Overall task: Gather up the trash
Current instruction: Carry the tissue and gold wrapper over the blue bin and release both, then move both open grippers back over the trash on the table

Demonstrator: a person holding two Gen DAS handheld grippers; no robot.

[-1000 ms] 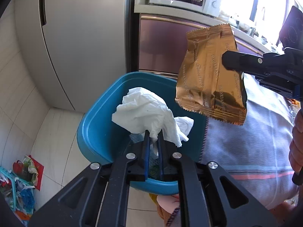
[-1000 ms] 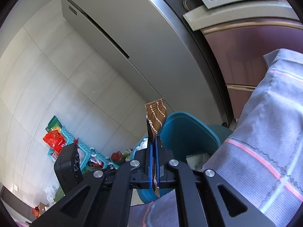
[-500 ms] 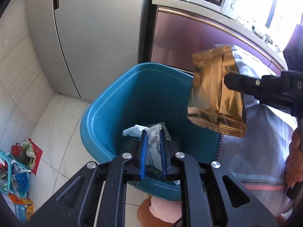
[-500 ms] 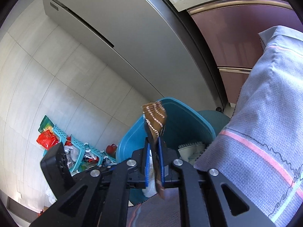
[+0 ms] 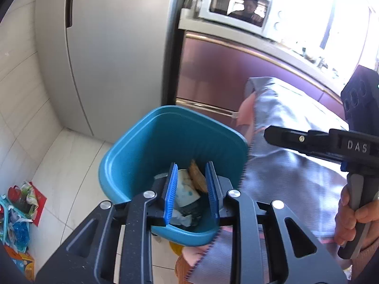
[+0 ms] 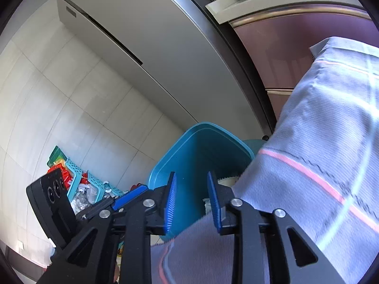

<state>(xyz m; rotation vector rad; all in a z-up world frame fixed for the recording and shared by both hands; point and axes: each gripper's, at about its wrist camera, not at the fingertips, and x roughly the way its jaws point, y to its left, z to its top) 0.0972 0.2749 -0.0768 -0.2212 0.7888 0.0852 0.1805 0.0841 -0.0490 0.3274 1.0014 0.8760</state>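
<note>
Trash lies below the left gripper [image 5: 191, 189], whose jaws have just been opening and now stand apart with nothing between them: a gold wrapper [image 5: 196, 177], a white cup [image 5: 184, 189] and crumpled tissue [image 5: 181, 219] sit at the bottom of the blue bin [image 5: 132, 165]. The right gripper [image 6: 191, 198], its jaws also just opened and empty, points over the bin's near rim from beside the grey cloth [image 6: 319, 153], which overlaps the rim on that side. Beyond the bin stands a grey fridge [image 5: 113, 59]; bare floor tiles [image 5: 71, 165] lie to the left, reaching baskets of clutter [image 6: 78, 184].
</note>
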